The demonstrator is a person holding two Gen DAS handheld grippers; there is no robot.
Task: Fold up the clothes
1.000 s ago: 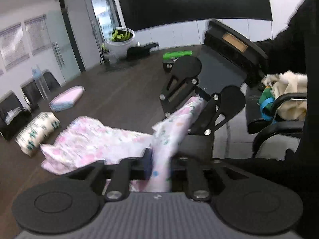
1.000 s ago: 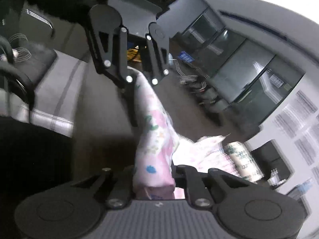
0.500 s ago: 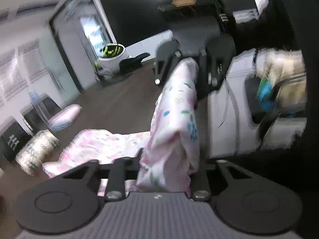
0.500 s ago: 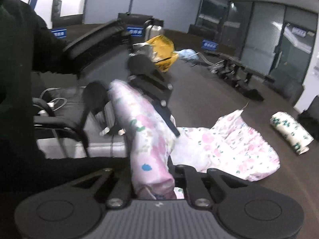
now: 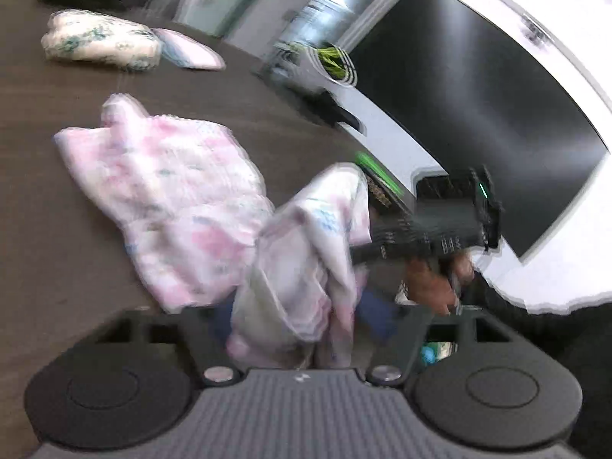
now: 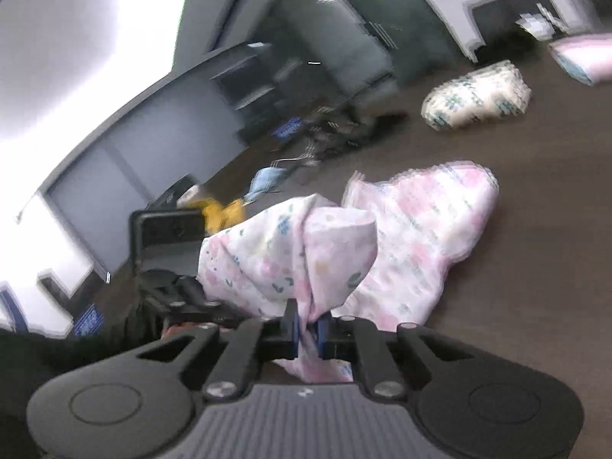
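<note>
A pink floral garment (image 5: 172, 191) lies partly on the dark brown table (image 5: 46, 252), with one end lifted. My left gripper (image 5: 302, 321) is shut on a bunched part of it, and the cloth hides the fingertips. My right gripper (image 6: 307, 331) is shut on another bunched part of the same garment (image 6: 420, 225), pinched between its blue pads (image 6: 323, 334). In the left wrist view the right gripper (image 5: 386, 244) shows just beyond the lifted cloth, held by a hand. Both views are blurred.
Two folded bundles lie at the far side of the table: a white green-patterned one (image 5: 99, 42) (image 6: 478, 93) and a pink one (image 5: 191, 53) (image 6: 581, 57). A yellow bag (image 6: 223, 212) and a blue mask (image 6: 267, 181) lie further along. A large dark screen (image 5: 478, 114) hangs on the wall.
Both grippers have swung and tilted sharply with the garment still held. The view turned from the chairs toward the table, and the lifted part of the garment has moved over the rest of it.
</note>
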